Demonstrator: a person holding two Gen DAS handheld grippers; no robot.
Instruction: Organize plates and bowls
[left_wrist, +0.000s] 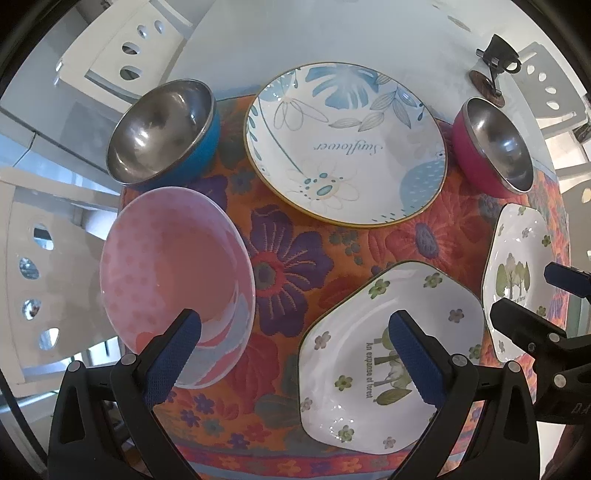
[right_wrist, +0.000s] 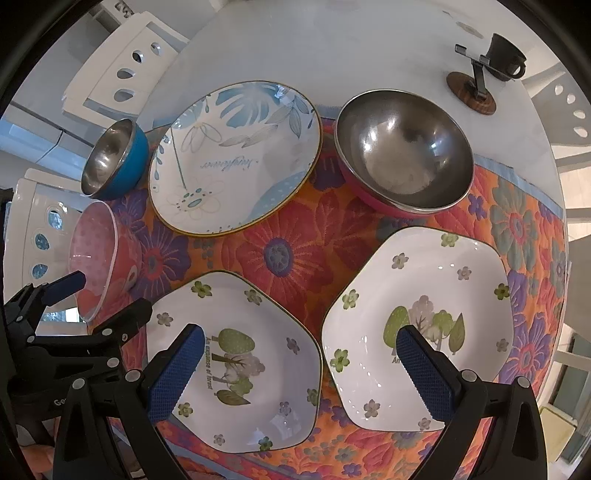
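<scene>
On the floral mat (left_wrist: 291, 258) stand a pink bowl (left_wrist: 173, 258), a blue steel bowl (left_wrist: 162, 133), a round Sunflower plate (left_wrist: 343, 140), a pink steel bowl (left_wrist: 495, 147) and two white forest plates (left_wrist: 373, 354) (left_wrist: 517, 266). My left gripper (left_wrist: 295, 354) is open and empty, above the gap between the pink bowl and the near forest plate. My right gripper (right_wrist: 299, 369) is open and empty, above the two forest plates (right_wrist: 251, 362) (right_wrist: 424, 325). The Sunflower plate (right_wrist: 236, 158), pink steel bowl (right_wrist: 402, 151), blue bowl (right_wrist: 114, 162) and pink bowl (right_wrist: 96, 254) lie beyond.
A black cup on a stand (right_wrist: 491, 62) sits on the white table (right_wrist: 332, 48) at the back right. White chairs (left_wrist: 122, 55) stand at the left. The mat's front edge (right_wrist: 332, 465) is close below the grippers.
</scene>
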